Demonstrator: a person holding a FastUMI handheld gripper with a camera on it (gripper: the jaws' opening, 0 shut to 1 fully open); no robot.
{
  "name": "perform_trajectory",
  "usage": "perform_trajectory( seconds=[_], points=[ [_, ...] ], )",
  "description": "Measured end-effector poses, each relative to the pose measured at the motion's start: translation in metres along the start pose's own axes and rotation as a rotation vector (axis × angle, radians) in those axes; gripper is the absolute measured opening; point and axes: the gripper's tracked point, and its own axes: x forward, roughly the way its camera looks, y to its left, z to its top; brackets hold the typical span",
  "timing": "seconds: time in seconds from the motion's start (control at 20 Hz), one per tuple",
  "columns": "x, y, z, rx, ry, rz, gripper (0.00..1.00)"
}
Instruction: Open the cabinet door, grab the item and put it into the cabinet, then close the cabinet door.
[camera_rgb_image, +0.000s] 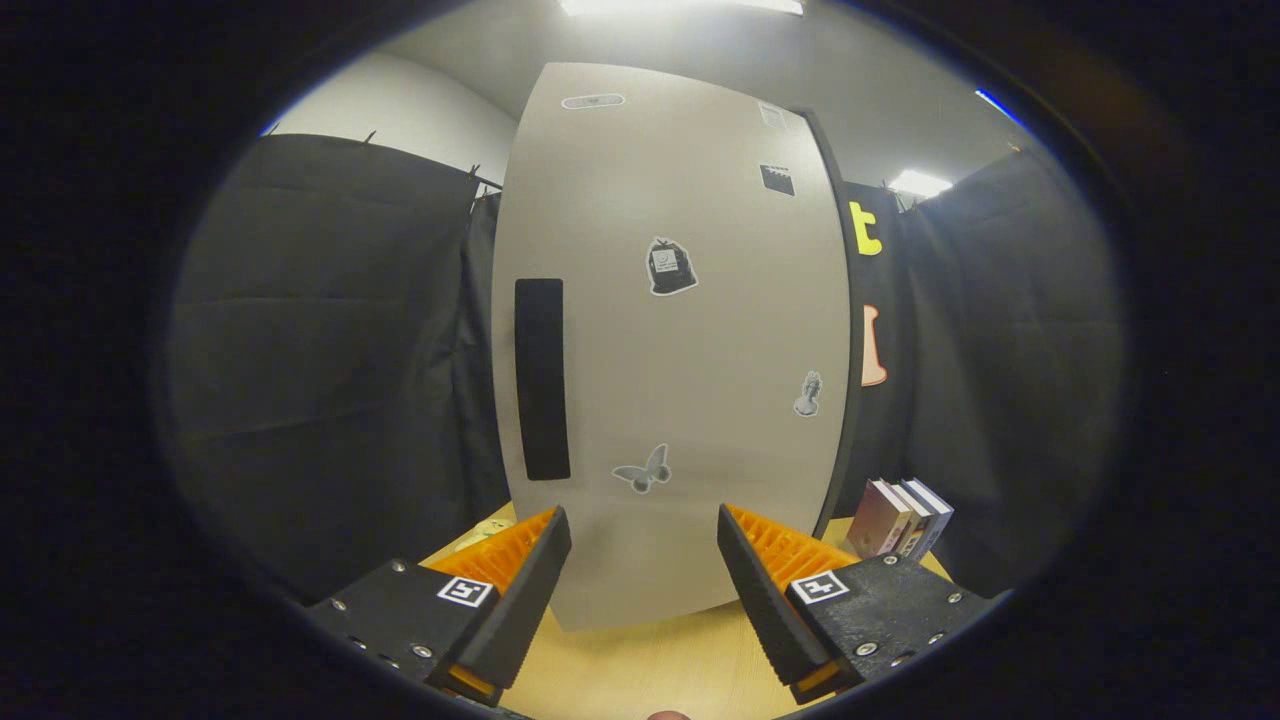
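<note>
I have the tool (644, 570) spread wide, its 2 fingers (520, 590) apart with nothing between them, hanging just above the light wooden counter (650, 665). Straight ahead of the fingers stands the cabinet (670, 340), a tall pale grey unit resting on the counter, and its door (700, 450) is closed flat against the body. On the side of the door toward my left finger I see a long, dark, upright handle (541, 378), sitting above and just beyond that finger. The door carries several stickers: a butterfly shape (643, 470) low down, just beyond the gap between the fingers, a dark bag-like one (670, 268) near the middle, a small pale figure (808, 394) toward the right edge, and a small dark square (777, 180) higher up. A narrow oval mark (593, 101) sits near the top of the door. To the right of the cabinet, beyond my right finger, 3 or so books (900, 518) stand upright on the counter, leaning slightly, close beside the cabinet's lower corner but I cannot tell whether they touch it. To the left of the cabinet's base, just beyond the left finger, a small pale item (490, 528) lies on the counter, mostly hidden by the finger, so I cannot say what it is. Black cloth (330, 350) hangs on both sides of the cabinet.
</note>
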Motion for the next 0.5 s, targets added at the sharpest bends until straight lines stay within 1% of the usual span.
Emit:
perform_trajectory(
  seconds=[0.1,0.3,0.5],
  points=[
    [0.014,-0.003,-0.003,0.012,0.0,0.009,0.93],
    [0.036,-0.011,-0.012,0.092,0.018,0.015,0.93],
    [0.041,-0.022,-0.019,0.11,0.035,-0.012,0.93]
  ],
)
